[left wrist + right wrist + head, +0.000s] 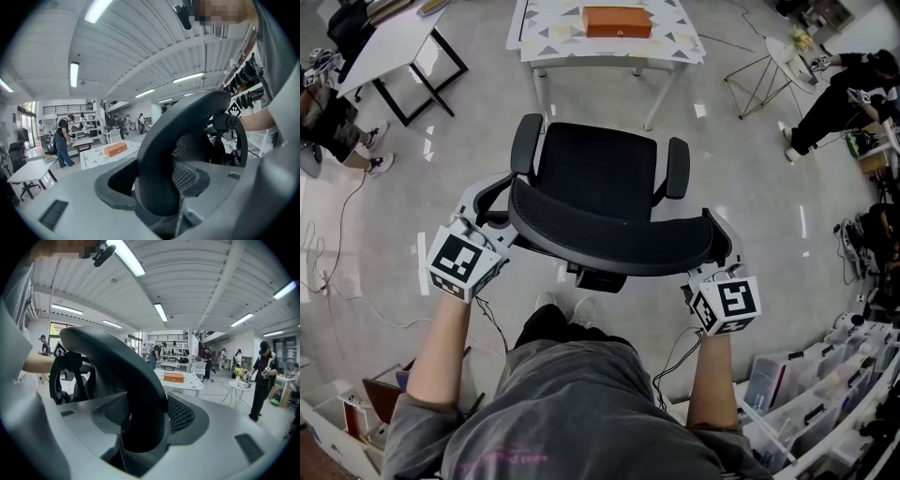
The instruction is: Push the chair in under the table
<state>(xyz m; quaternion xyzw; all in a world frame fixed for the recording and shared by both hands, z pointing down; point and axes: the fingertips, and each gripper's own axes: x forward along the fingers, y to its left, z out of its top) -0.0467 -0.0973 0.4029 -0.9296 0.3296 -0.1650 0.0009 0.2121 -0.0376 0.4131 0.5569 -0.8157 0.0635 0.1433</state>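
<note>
**Squarely, both tools clamp the chair's backrest**

Nearest, behind the chair (595, 173), stands a person in a grey shirt (572, 412), with both forearms (441, 347) stretched toward it. The left tool (495, 217) is clamped on the left end of the chair's backrest (609, 239), and the right tool (719, 255) is clamped on the right end. Each tool's own view shows the dark curved rim filling the gap between its grey jaws, with black mesh just past it.

The chair stands on the pale floor (441, 187). Its black seat and two armrests (525, 141) are turned away from the person.

Beyond the chair's front stands the bench (675, 37), which has a triangle-patterned top. It is apart from the chair, and none of the seat lies under the top. An orange box (617, 21) lies on this bench, straight ahead of the chair.

Farther off, to the chair's left, is a second bench (394, 47) with black legs. To the chair's right is a small round table (787, 56) on wire legs, with another person in dark clothes (834, 103) beside it.
</note>
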